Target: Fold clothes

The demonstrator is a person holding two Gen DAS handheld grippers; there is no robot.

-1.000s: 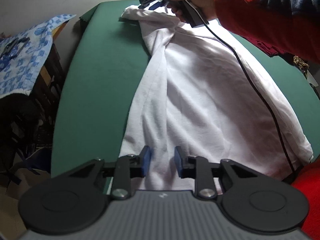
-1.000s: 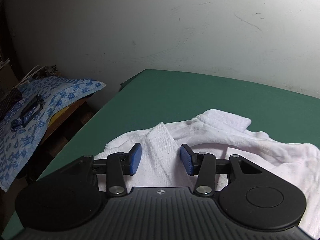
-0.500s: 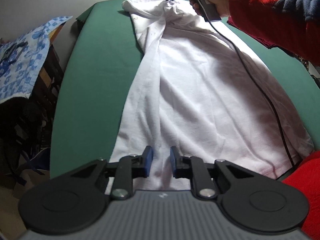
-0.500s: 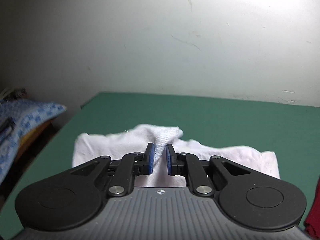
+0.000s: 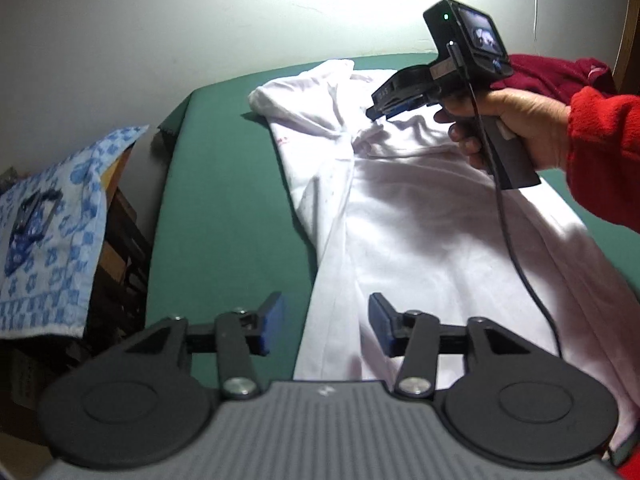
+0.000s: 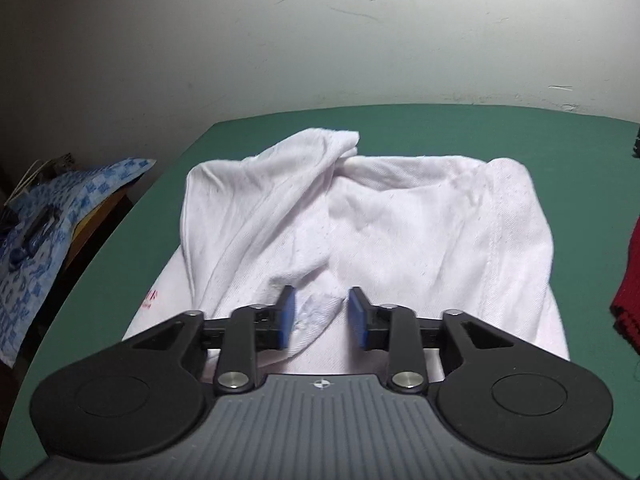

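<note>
Both tongs [image 5: 326, 328] [image 6: 322, 316] gape over shirt [image 5: 420, 240] (hem near).

White shirt [image 5: 420, 240], green table [image 5: 224, 200], blue-patterned cloth [image 5: 48, 232], red sleeve [image 5: 604, 148].

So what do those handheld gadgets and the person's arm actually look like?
Each gripper, left and right, has a ribbed grey body, two round black discs, black linkage arms with silver screws, and blue finger pads. Seen from the side, the right tool has a pistol handle, a small screen with a green light and a black cable. The hand is bare, with a red fleece sleeve.
</note>
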